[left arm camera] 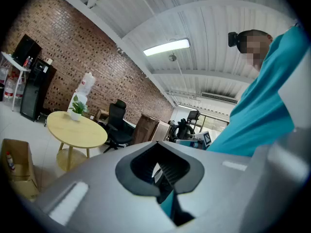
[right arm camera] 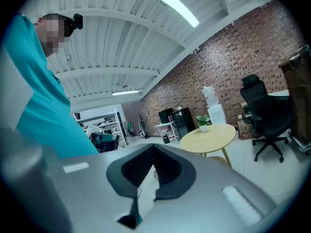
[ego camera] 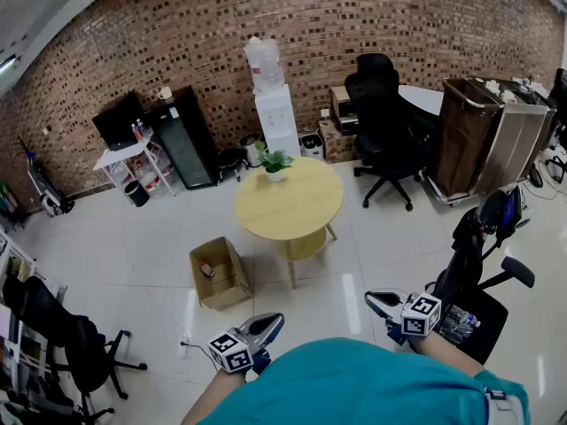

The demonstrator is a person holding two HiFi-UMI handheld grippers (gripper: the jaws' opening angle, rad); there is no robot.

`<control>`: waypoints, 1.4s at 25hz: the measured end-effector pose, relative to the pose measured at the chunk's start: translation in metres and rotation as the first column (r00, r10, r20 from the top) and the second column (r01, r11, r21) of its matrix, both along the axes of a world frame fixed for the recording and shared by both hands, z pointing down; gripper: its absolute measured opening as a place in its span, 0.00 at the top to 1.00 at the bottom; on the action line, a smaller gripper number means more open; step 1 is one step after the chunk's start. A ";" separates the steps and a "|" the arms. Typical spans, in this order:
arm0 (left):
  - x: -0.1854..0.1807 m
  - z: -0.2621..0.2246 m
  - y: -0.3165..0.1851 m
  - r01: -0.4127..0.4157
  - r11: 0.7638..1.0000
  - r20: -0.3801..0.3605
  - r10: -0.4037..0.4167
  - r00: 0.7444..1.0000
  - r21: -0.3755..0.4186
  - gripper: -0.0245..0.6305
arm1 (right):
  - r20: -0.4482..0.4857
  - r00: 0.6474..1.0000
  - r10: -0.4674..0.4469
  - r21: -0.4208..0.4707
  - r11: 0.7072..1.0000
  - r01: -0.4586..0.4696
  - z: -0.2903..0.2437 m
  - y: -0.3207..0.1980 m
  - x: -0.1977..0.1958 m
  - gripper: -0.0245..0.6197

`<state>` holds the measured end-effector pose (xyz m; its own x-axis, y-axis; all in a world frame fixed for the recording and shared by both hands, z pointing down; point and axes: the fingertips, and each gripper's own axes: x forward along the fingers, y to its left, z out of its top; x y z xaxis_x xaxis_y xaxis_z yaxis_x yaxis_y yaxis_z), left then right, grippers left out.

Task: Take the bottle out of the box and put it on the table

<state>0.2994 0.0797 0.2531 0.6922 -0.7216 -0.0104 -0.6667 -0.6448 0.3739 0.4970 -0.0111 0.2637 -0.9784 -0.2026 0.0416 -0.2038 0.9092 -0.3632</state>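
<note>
The bottle [ego camera: 205, 270] sits inside the open box [ego camera: 232, 283] on the floor, just left of the round table [ego camera: 292, 206], which carries a potted plant [ego camera: 275, 161]. A black office chair [ego camera: 383, 122] stands beyond. We hold our left gripper [ego camera: 276, 319] and right gripper [ego camera: 370, 298] near our body, jaws together and empty, well apart from the box.

A round wooden table [ego camera: 292, 212] stands on the white tiled floor [ego camera: 133, 237], with a potted plant [ego camera: 274, 163] at its far edge. An open cardboard box [ego camera: 232, 269] sits on the floor near the table's left side.
</note>
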 end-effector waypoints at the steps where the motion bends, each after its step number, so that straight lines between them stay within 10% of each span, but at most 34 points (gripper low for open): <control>1: 0.006 0.001 -0.002 -0.002 1.000 0.000 0.002 1.000 0.000 0.96 | -0.001 1.000 -0.004 0.005 1.000 0.004 -0.001 -0.002 0.004 0.96; 19: 0.052 0.034 -0.025 0.020 0.998 0.004 -0.020 1.000 -0.055 0.96 | -0.023 0.994 -0.103 0.027 0.994 0.104 0.027 -0.018 0.024 0.96; 35: -0.187 0.044 -0.120 -0.043 0.998 -0.050 0.045 0.998 0.044 0.96 | -0.079 0.994 0.069 0.036 0.997 -0.066 0.030 -0.109 -0.178 0.96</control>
